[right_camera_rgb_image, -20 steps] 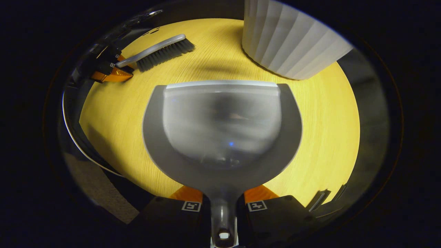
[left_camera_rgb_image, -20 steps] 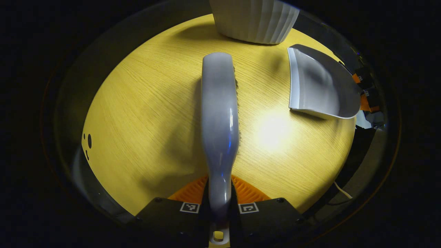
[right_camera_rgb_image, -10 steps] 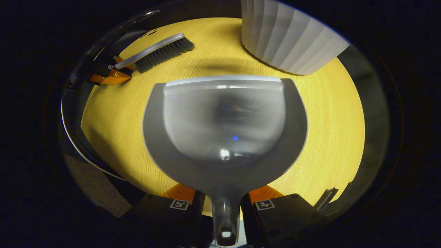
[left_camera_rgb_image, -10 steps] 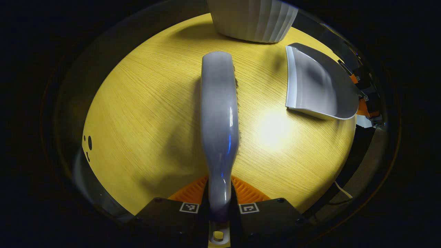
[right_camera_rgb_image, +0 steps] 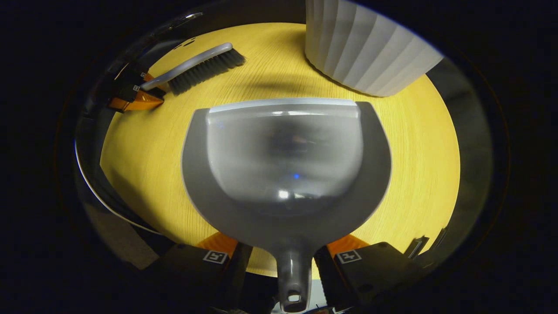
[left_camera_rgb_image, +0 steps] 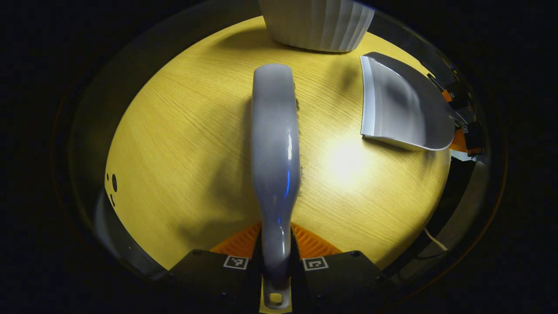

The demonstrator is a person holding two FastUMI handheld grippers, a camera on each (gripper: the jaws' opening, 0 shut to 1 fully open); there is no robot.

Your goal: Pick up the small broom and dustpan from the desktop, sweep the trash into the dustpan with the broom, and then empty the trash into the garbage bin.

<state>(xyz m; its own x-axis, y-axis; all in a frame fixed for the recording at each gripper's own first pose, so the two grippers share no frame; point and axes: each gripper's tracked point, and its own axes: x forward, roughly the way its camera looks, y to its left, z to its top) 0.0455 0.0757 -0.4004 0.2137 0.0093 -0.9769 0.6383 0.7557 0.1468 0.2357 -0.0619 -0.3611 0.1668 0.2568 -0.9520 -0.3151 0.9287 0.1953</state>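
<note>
The small broom (left_camera_rgb_image: 275,148) lies along the middle of the yellow table (left_camera_rgb_image: 183,144), its handle pinched between the left gripper (left_camera_rgb_image: 276,261) fingers. The grey dustpan (right_camera_rgb_image: 285,174) rests flat near the table's near edge, lip toward the ribbed white garbage bin (right_camera_rgb_image: 366,52) at the far edge. The right gripper (right_camera_rgb_image: 293,270) fingers stand spread on either side of its handle, not touching it.

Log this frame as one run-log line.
phase: put-down | left tool: shut on broom | right tool: open, dustpan on desktop | bin: upright
</note>
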